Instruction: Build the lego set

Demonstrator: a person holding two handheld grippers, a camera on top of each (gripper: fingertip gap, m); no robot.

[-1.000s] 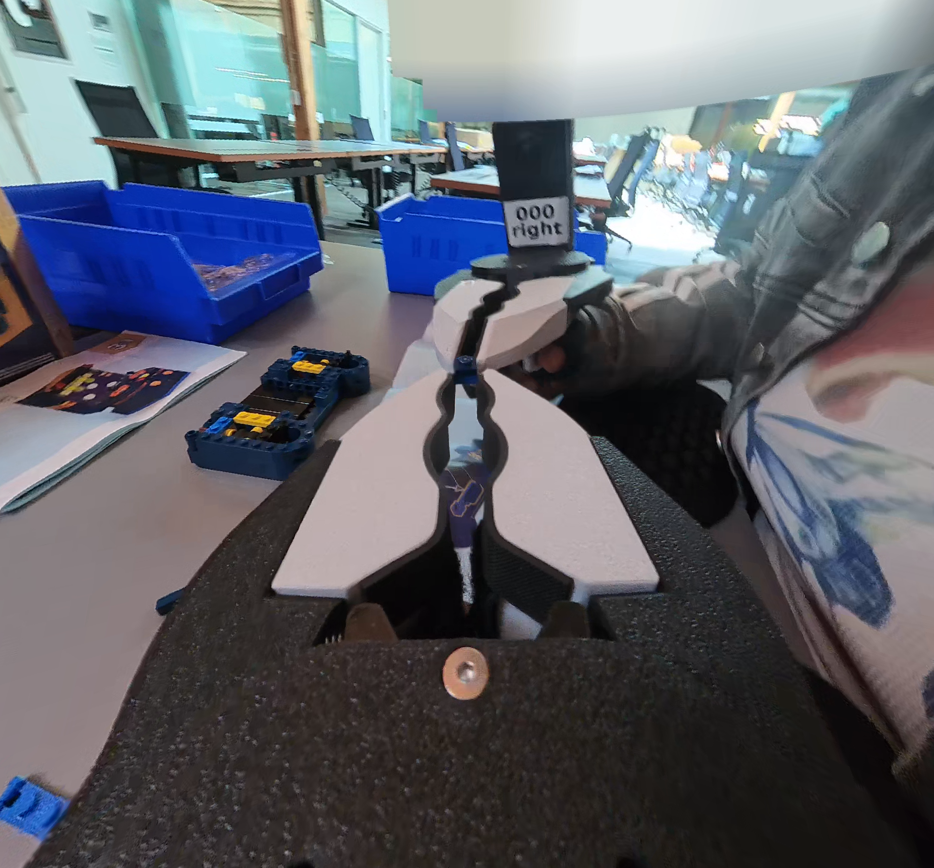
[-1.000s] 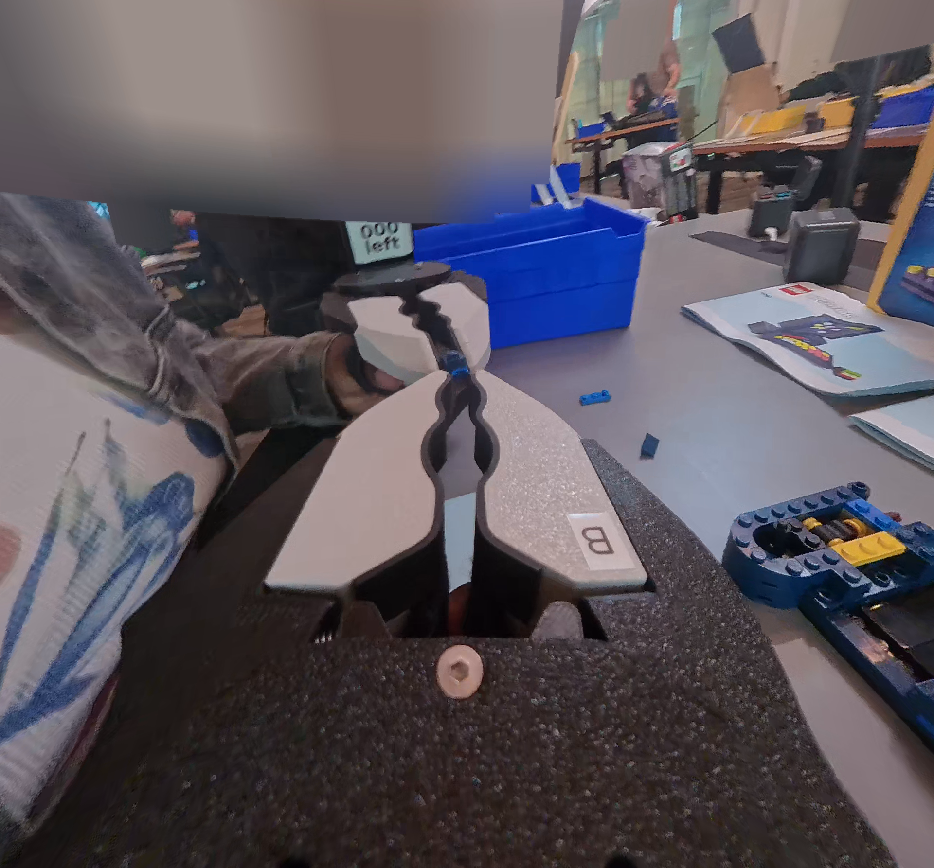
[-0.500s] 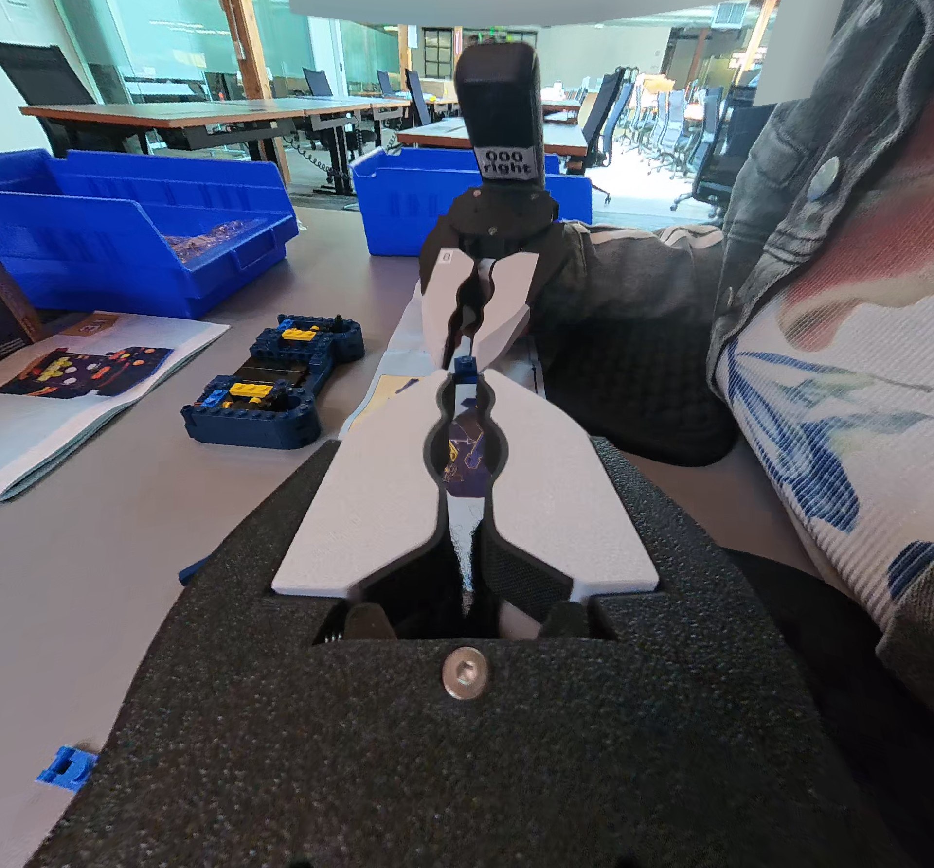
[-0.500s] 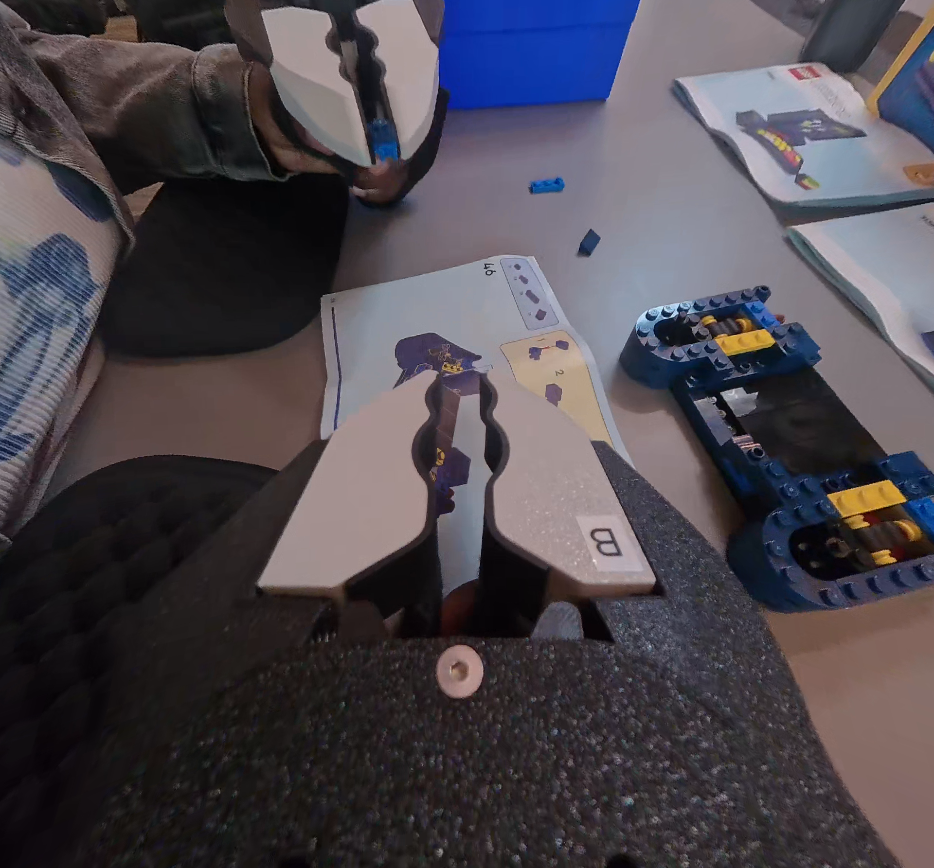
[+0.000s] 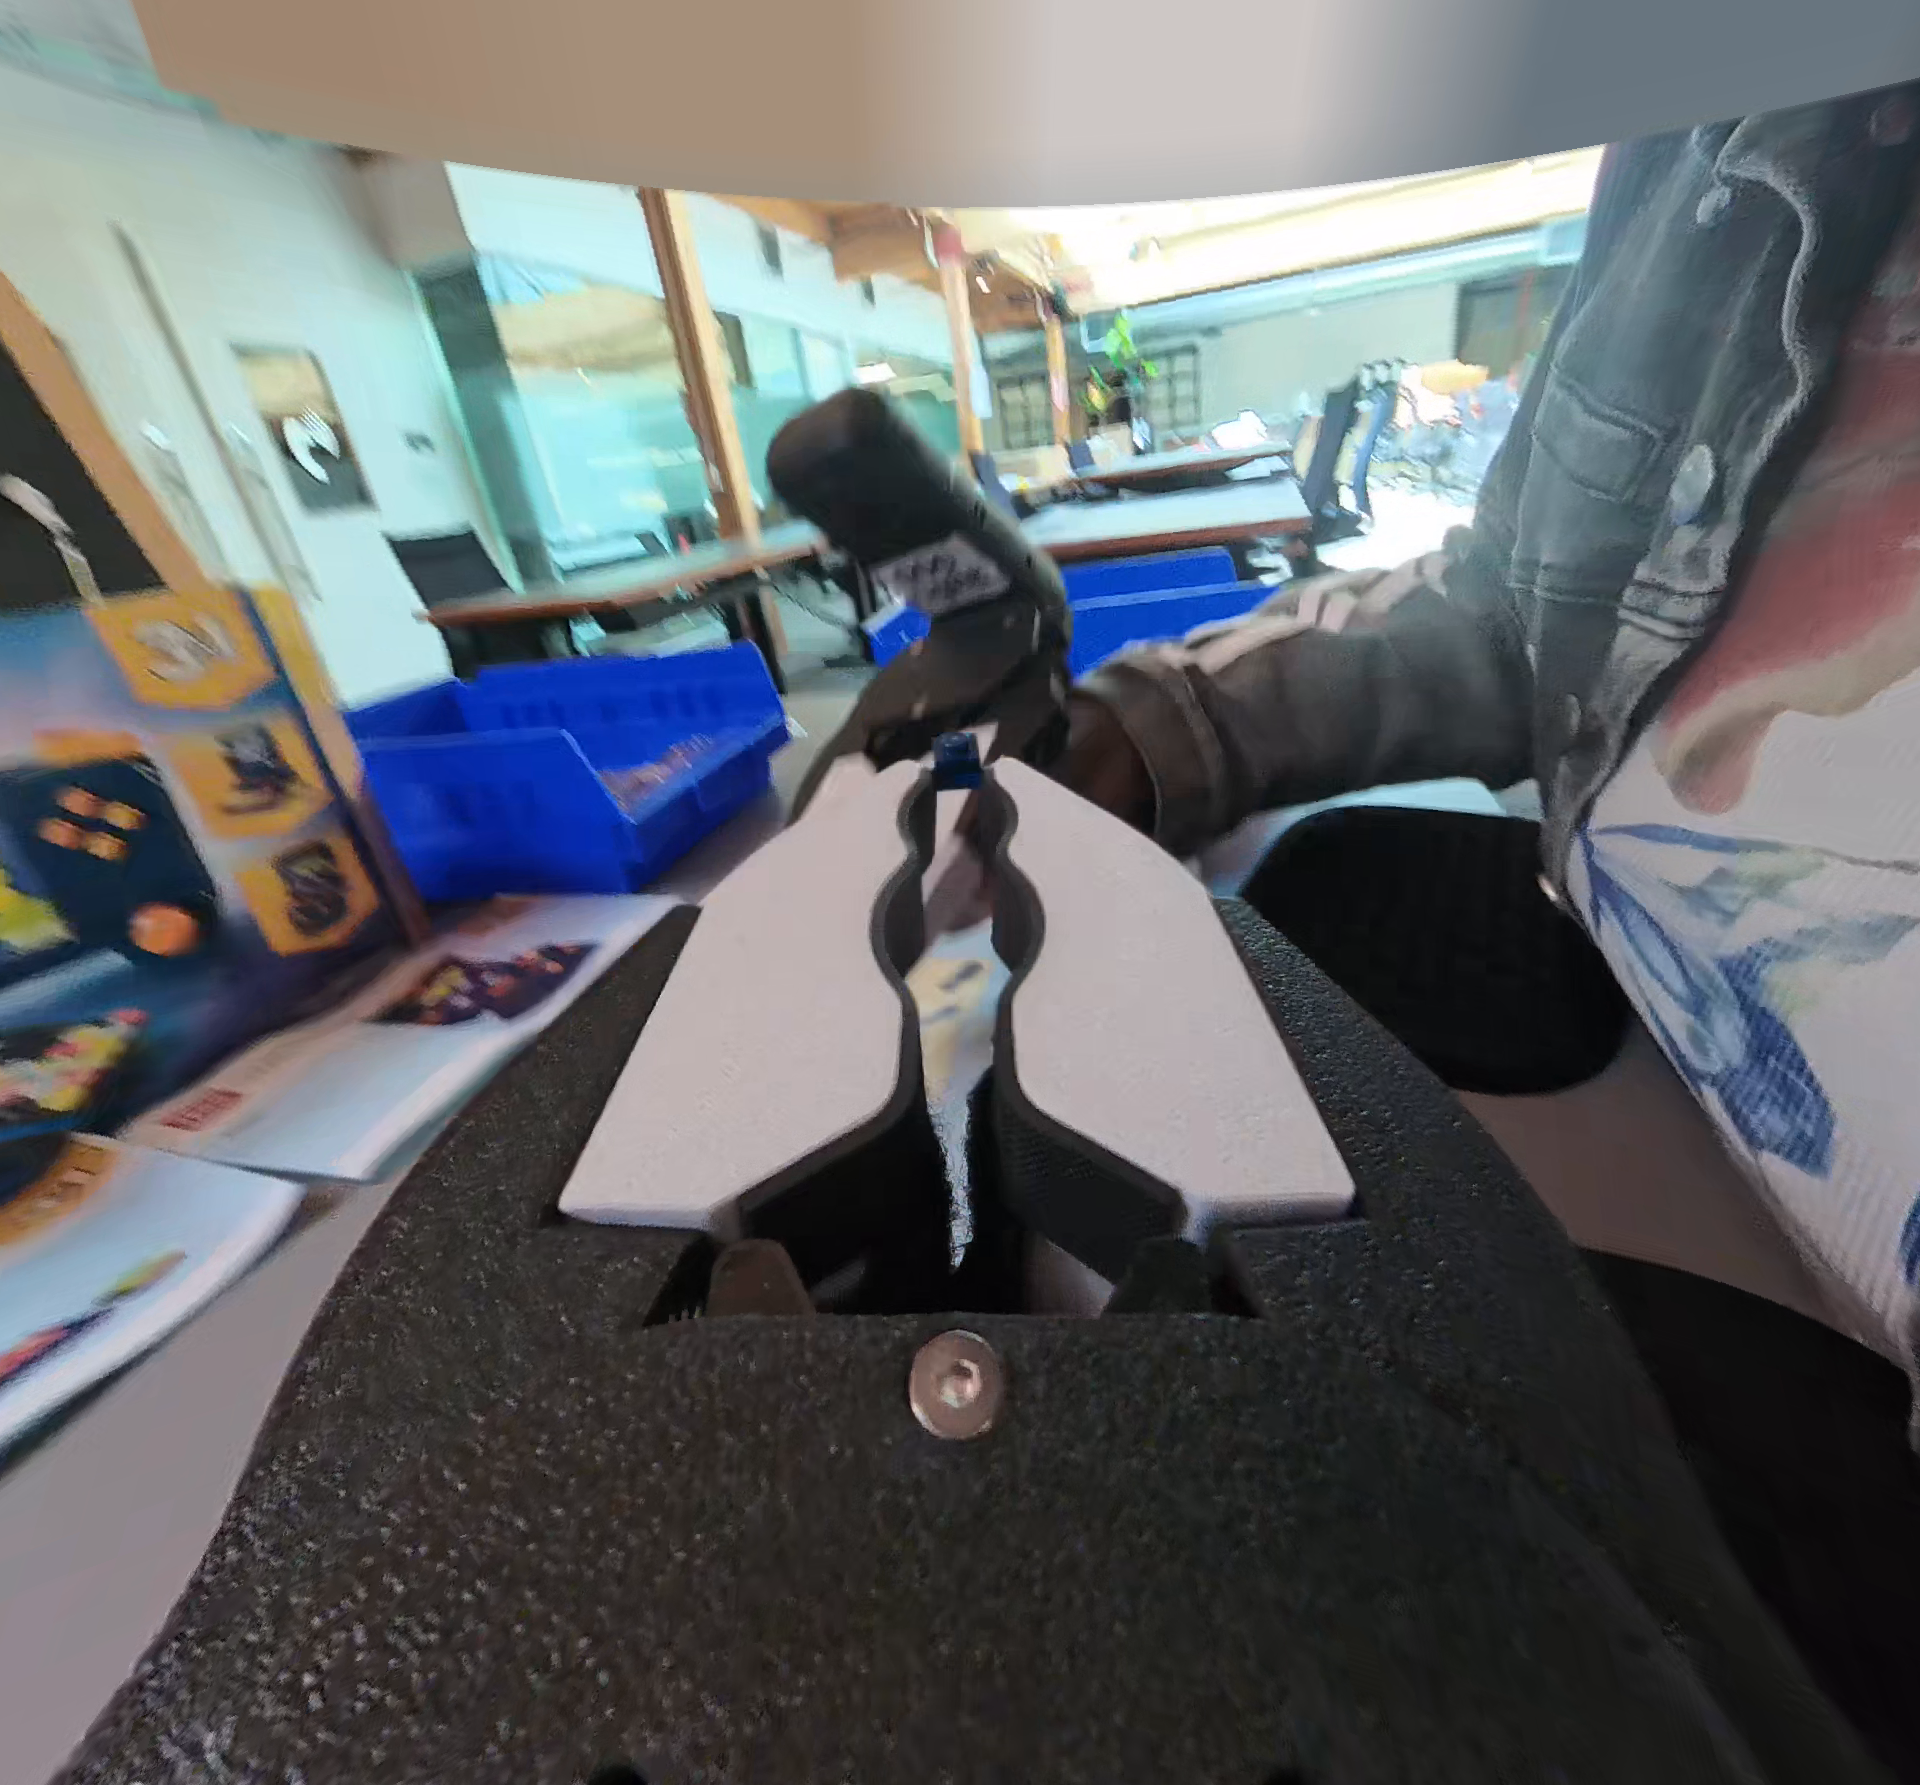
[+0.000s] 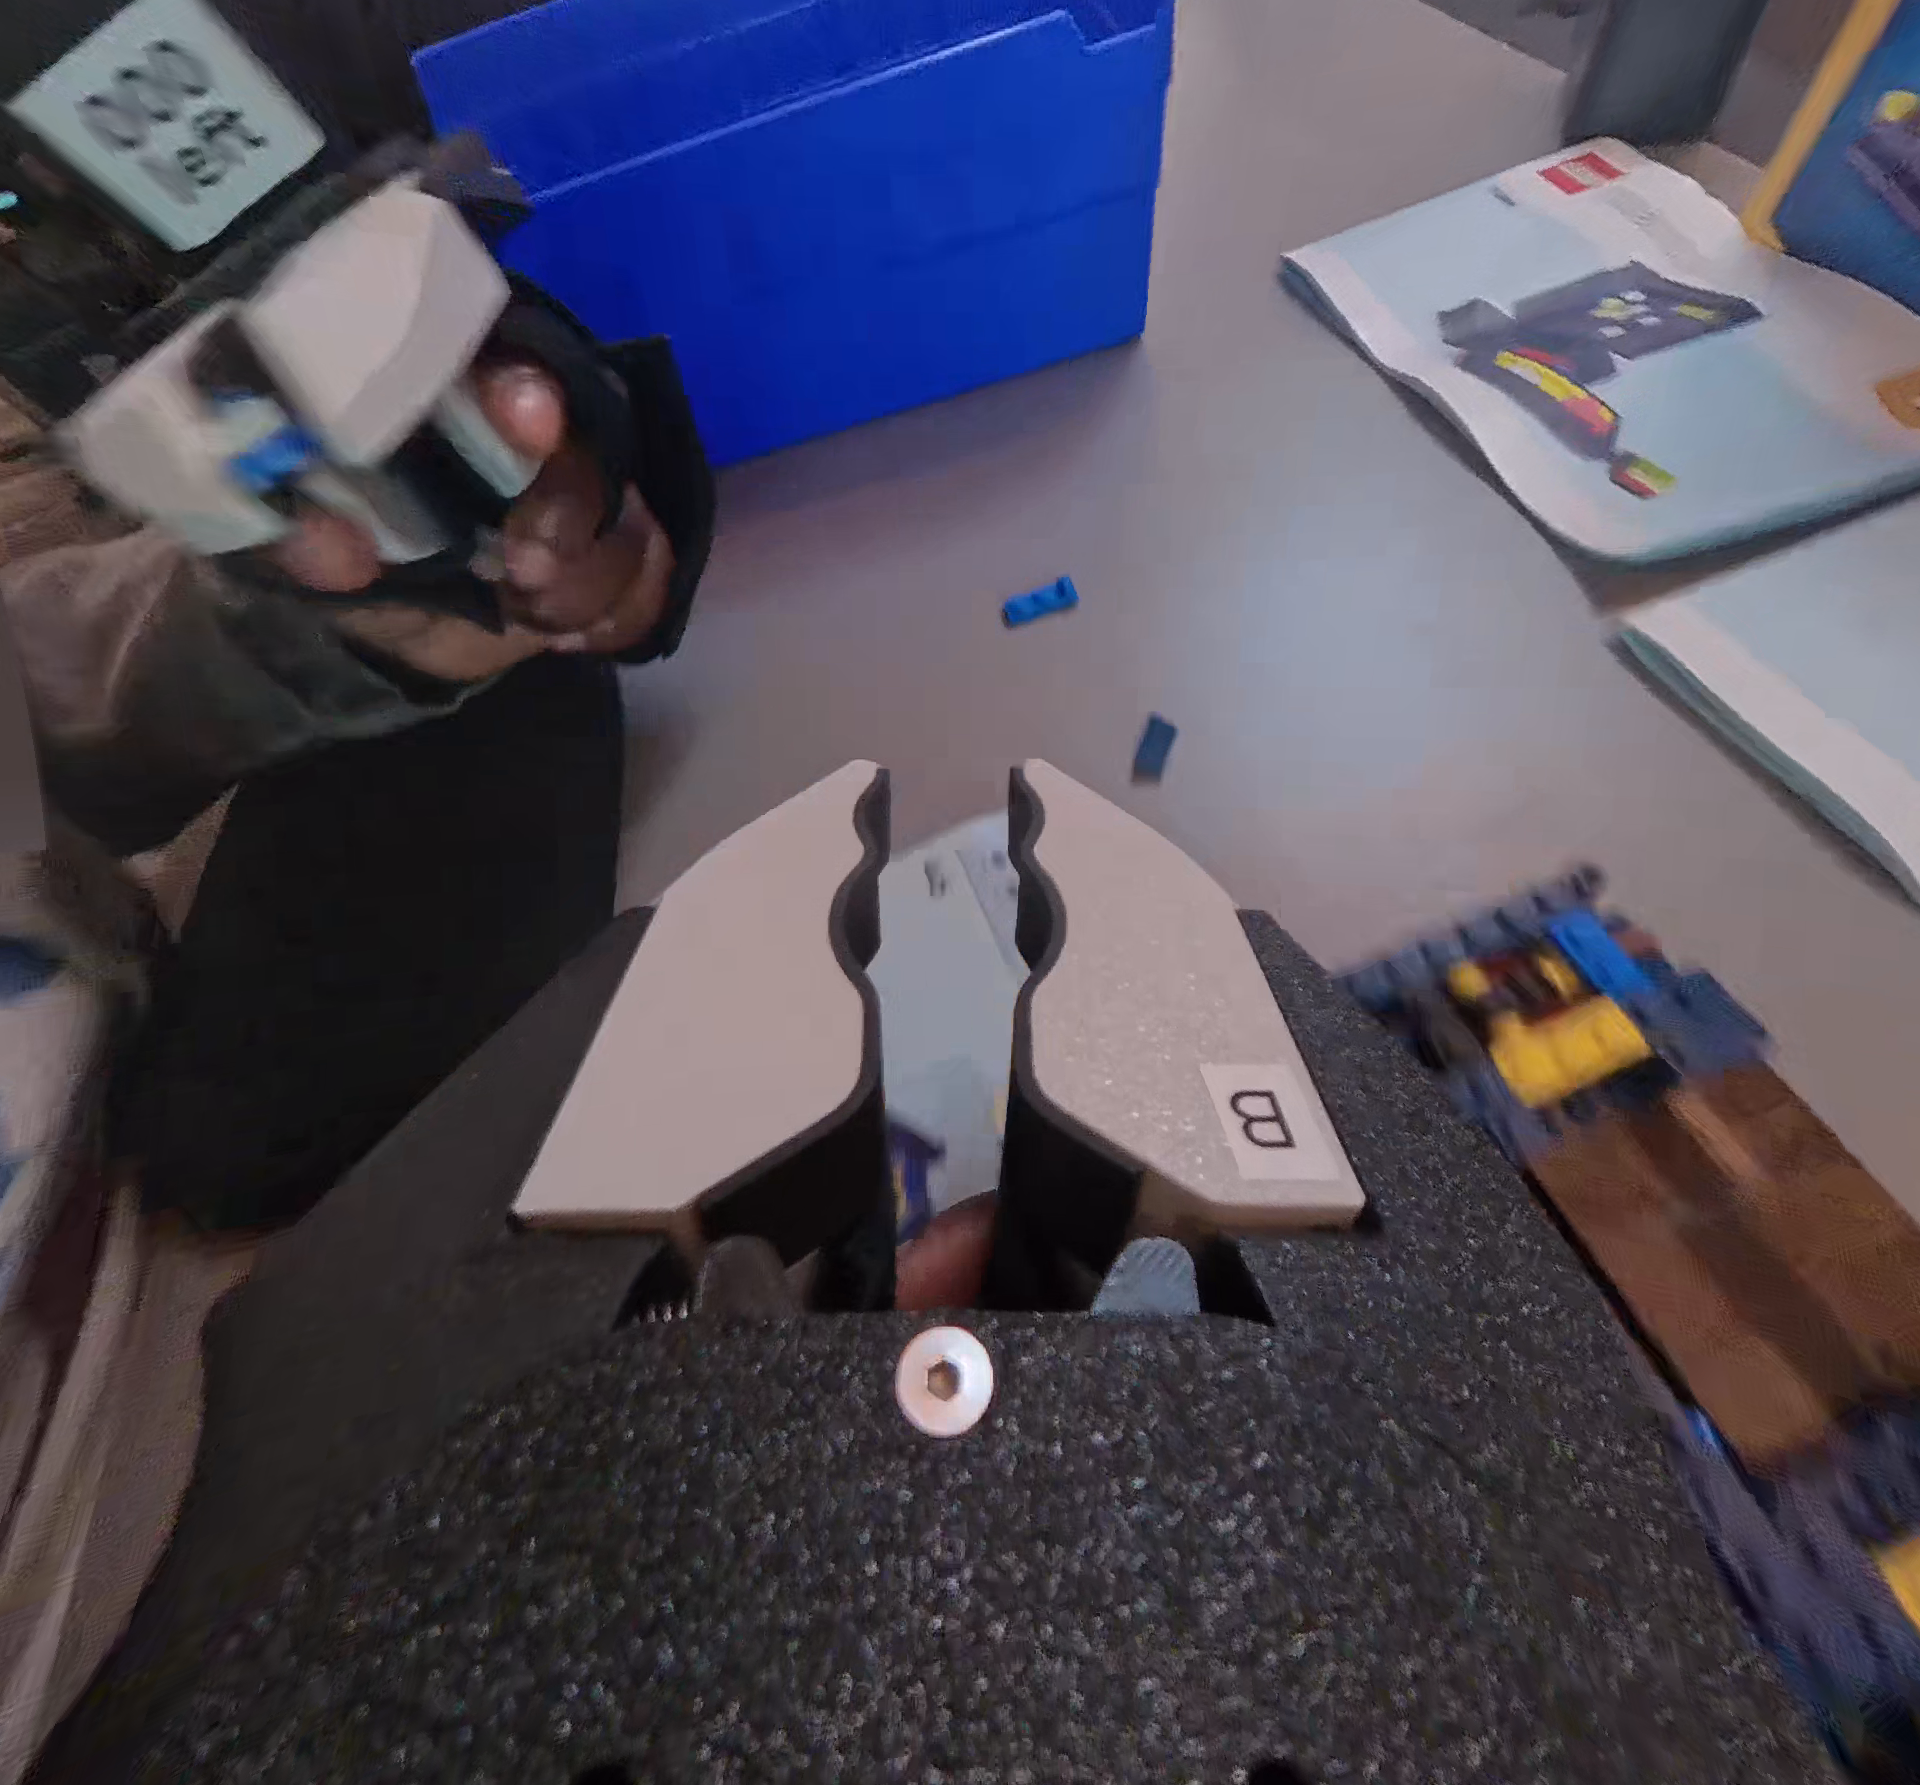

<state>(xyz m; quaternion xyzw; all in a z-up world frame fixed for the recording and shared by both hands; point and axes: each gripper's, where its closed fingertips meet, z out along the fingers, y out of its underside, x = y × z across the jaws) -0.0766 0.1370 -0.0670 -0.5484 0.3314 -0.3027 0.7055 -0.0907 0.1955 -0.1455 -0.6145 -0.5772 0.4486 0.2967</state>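
Right gripper [image 6: 945, 779] has let go, jaws now apart, empty; left gripper [image 5: 958, 779] alone clamps small blue brick [image 5: 957, 761], above booklet [image 6: 1621, 353].

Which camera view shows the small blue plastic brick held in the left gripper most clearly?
The left wrist view: the small blue plastic brick sits sharp and centred at the tips of the left gripper, studs visible. The right wrist view shows it only as a blurred blue patch between the far-off jaws.

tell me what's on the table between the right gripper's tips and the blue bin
In the right wrist view, two loose blue brick pieces lie on grey table between the open right gripper and blue bin.
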